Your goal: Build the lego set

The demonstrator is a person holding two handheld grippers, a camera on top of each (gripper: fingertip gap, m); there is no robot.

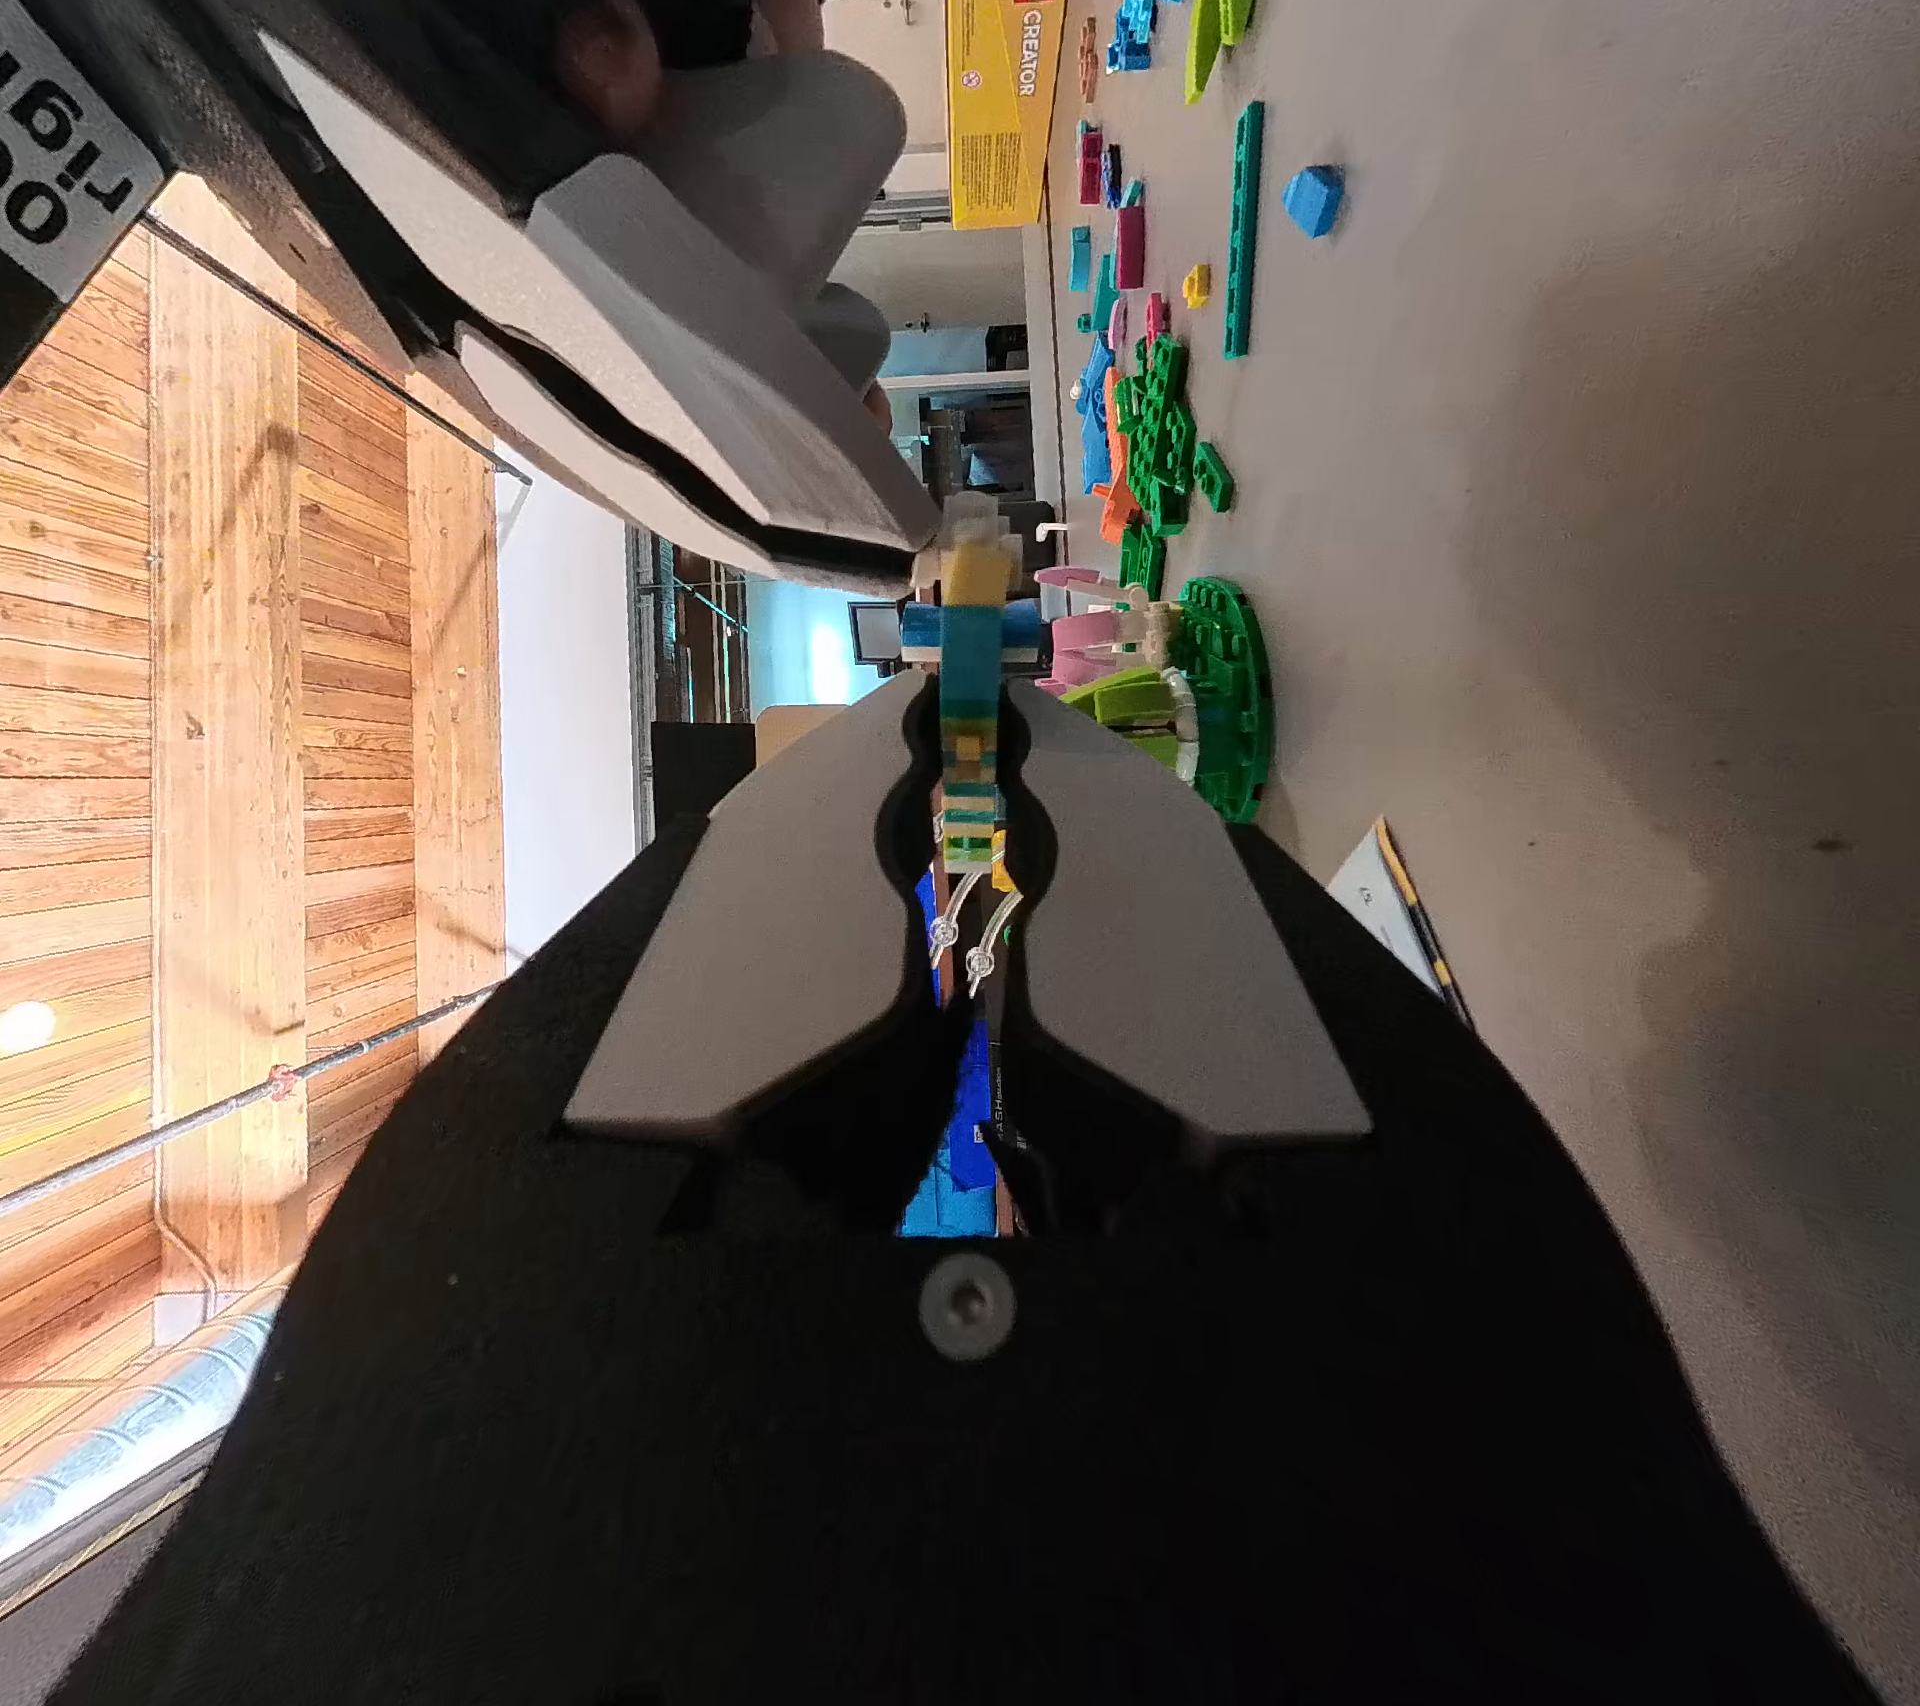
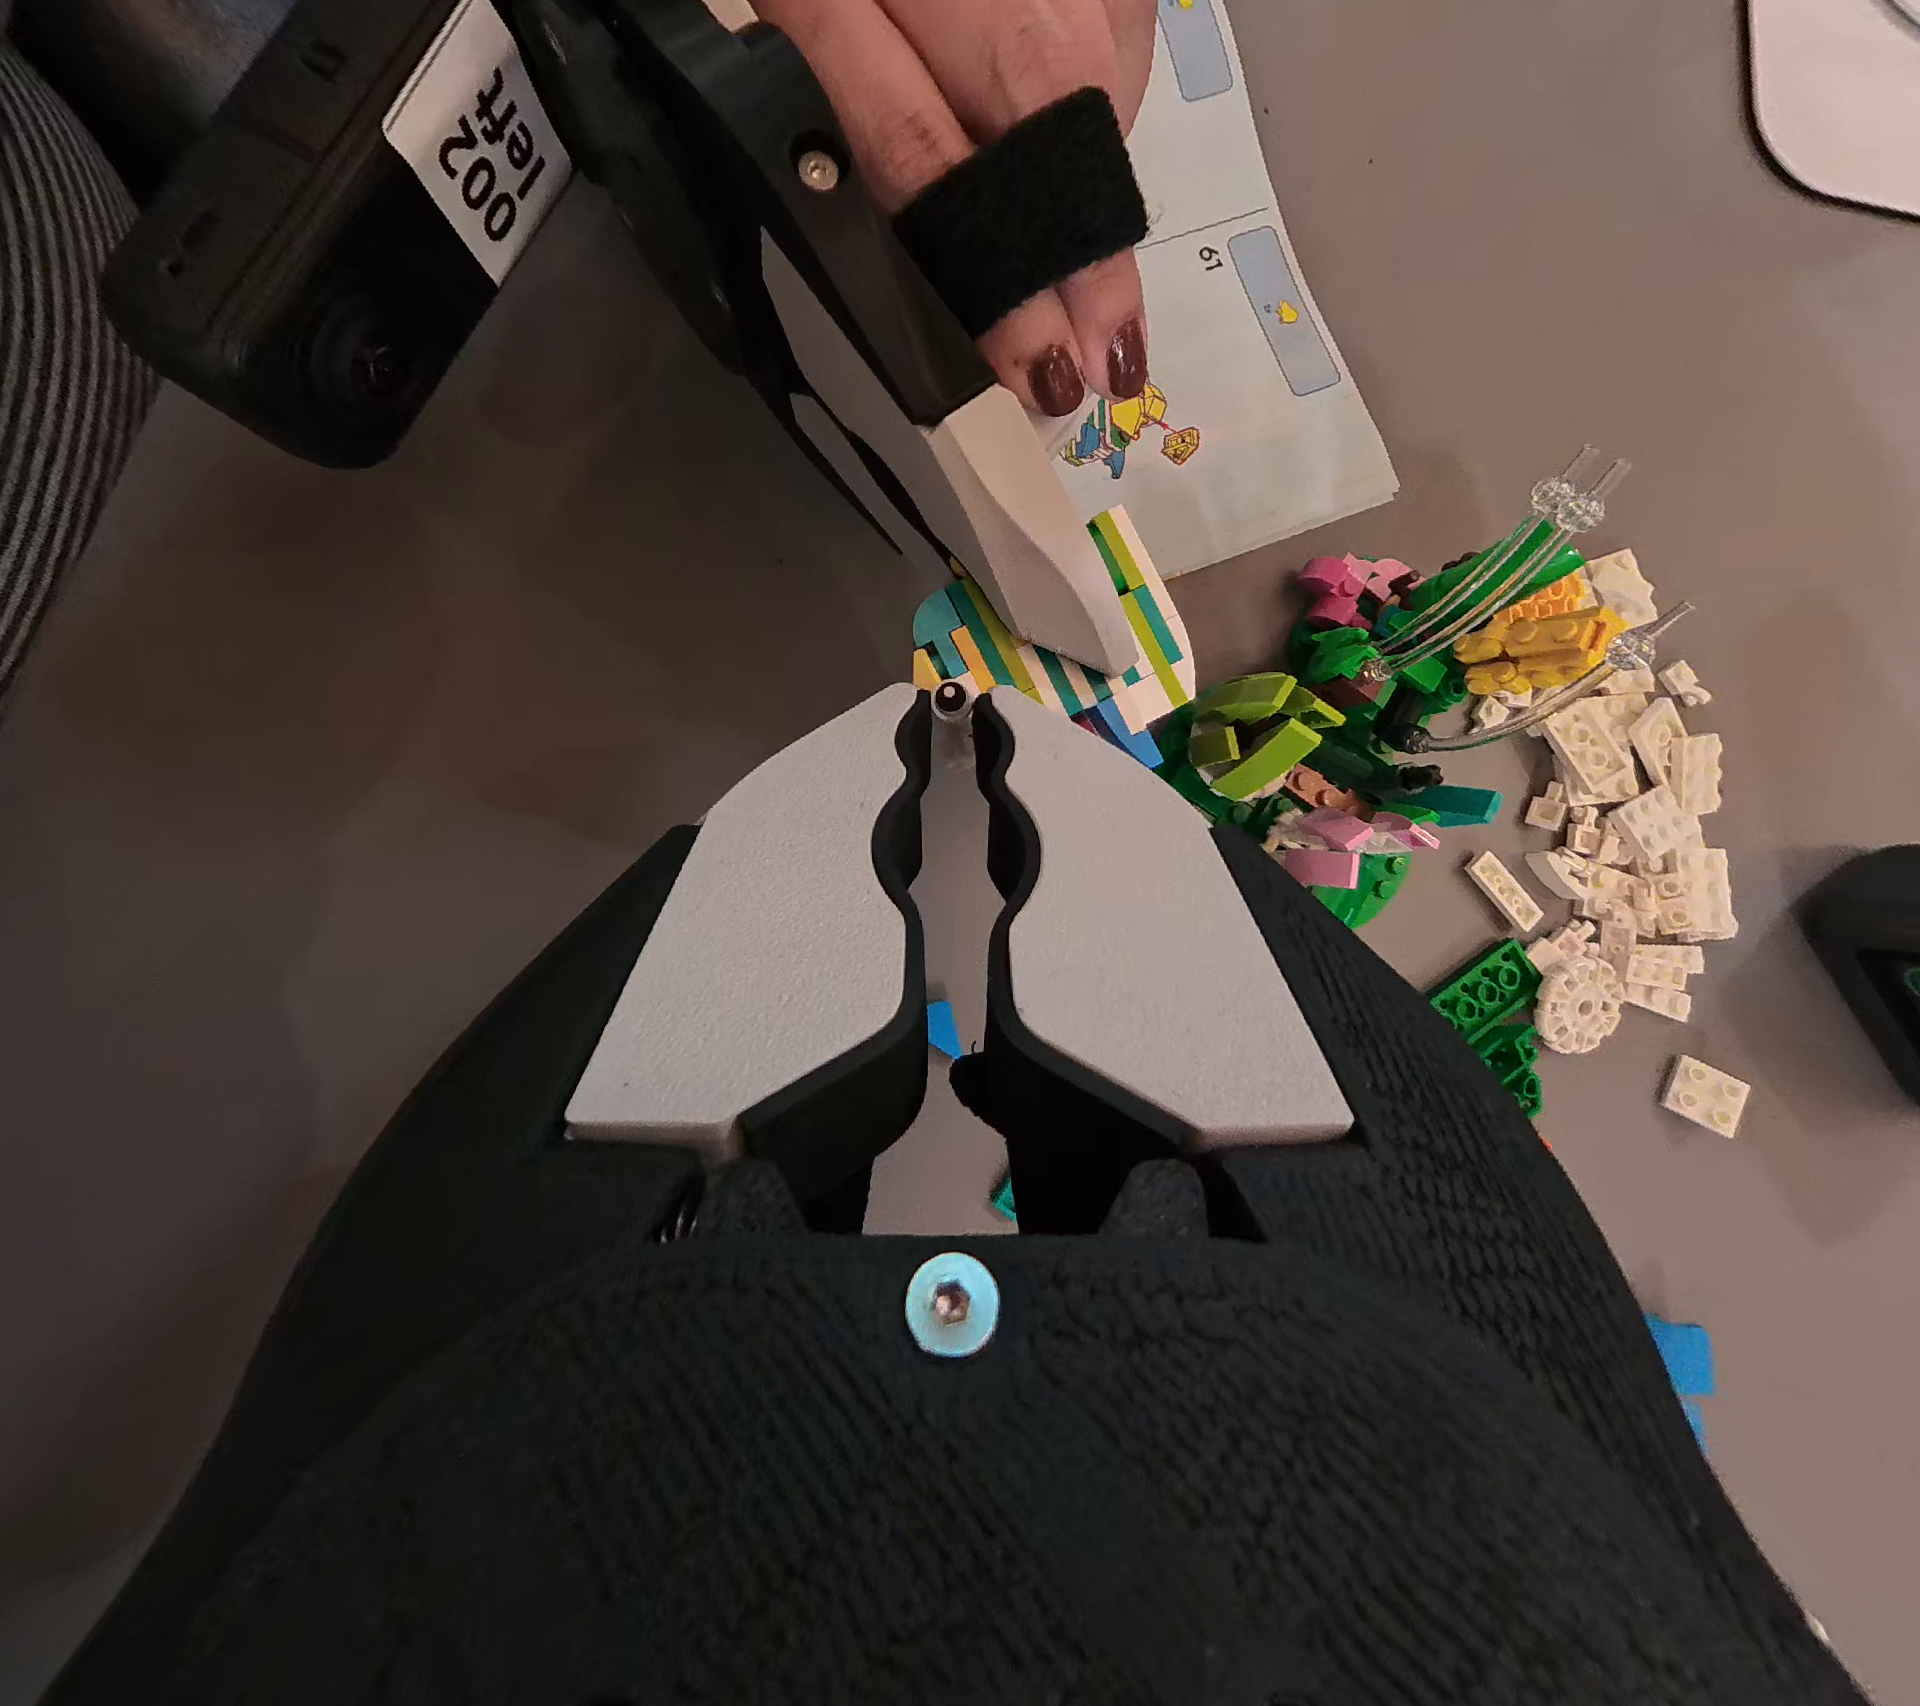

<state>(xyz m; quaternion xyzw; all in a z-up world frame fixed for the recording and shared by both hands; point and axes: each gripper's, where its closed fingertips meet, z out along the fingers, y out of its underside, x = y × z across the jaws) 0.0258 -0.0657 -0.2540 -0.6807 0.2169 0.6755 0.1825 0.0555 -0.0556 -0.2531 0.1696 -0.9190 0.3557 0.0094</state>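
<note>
My left gripper (image 1: 971, 692) is shut on a striped model (image 1: 971, 721) of teal, yellow, white and green bricks and holds it above the table. In the right wrist view the left gripper (image 2: 1081, 648) comes in from the upper left with the model (image 2: 1039, 680) in its grip. My right gripper (image 2: 951, 702) is shut on a small round black-and-white eye piece (image 2: 949, 700) and presses it against the model's near end. In the left wrist view the right gripper (image 1: 920, 560) touches the model's far end.
A green round base with pink and lime plants (image 1: 1226, 700) lies just beyond the model. Loose coloured bricks (image 1: 1153, 430) and a yellow box (image 1: 1003, 15) lie farther off. An open instruction booklet (image 2: 1247, 368), a plant build (image 2: 1351, 721) and a pile of white pieces (image 2: 1631, 825) sit to the right. My left and right fingertips are right by each other.
</note>
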